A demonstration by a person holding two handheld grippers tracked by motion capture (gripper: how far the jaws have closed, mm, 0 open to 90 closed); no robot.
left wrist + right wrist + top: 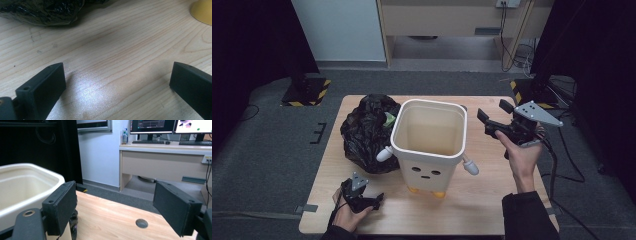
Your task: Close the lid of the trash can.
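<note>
A cream bin [429, 145] with a small face, white arm stubs and yellow feet stands in the middle of the wooden table [492, 210]. A crumpled black plastic bag [368, 131] lies against its left side, and its edge shows at the top of the left gripper view [42, 11]. My left gripper [373, 200] rests low on the table near the front left, open, with bare wood between its jaws [117, 82]. My right gripper [493, 116] is held up to the right of the bin's rim [27, 195], open and empty [113, 207].
One yellow foot of the bin [202, 11] is at the top right of the left gripper view. A round hole [141, 223] marks the table's far edge. Beyond the table stand a desk [162, 157] with monitors, and black stands with hazard-striped bases [307, 90].
</note>
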